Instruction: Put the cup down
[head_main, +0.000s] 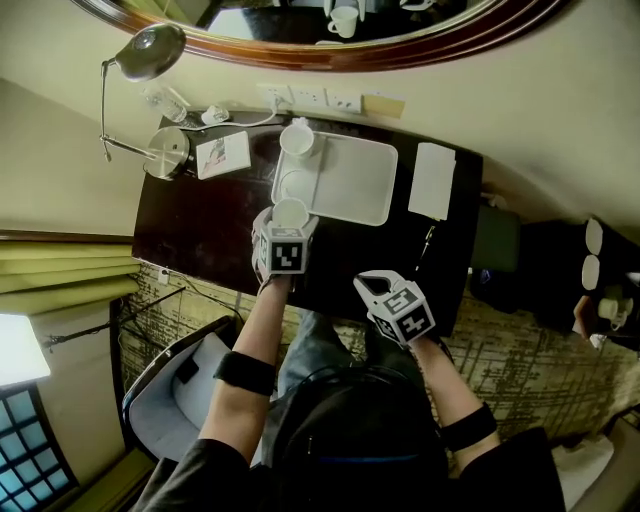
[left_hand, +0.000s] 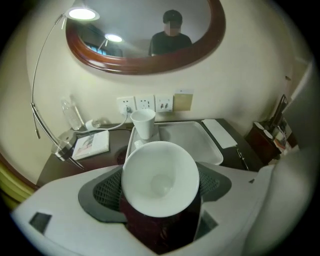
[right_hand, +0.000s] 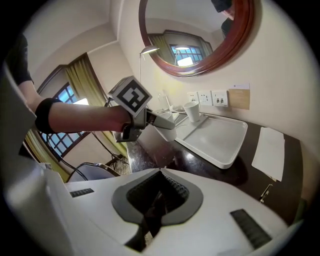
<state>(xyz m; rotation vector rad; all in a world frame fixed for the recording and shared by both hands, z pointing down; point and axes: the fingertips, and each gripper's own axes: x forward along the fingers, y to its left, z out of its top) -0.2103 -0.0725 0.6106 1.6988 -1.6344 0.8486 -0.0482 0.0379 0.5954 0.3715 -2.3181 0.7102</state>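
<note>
The cup (left_hand: 160, 177) sits between the jaws of my left gripper (left_hand: 161, 192), whose dark ribbed pads press on its two sides. It is a plain, glossy white cup with a wide round rim that narrows to a small flat bottom, and it is empty. Seen along my jaws, its open mouth faces back toward me, so it leans toward the gripper's body. From my head view the cup (head_main: 290, 213) is at the very tip of that gripper (head_main: 287, 226), rim upward, just at the near left corner of the white tray (head_main: 372, 190). I cannot tell whether its base touches anything.
</note>
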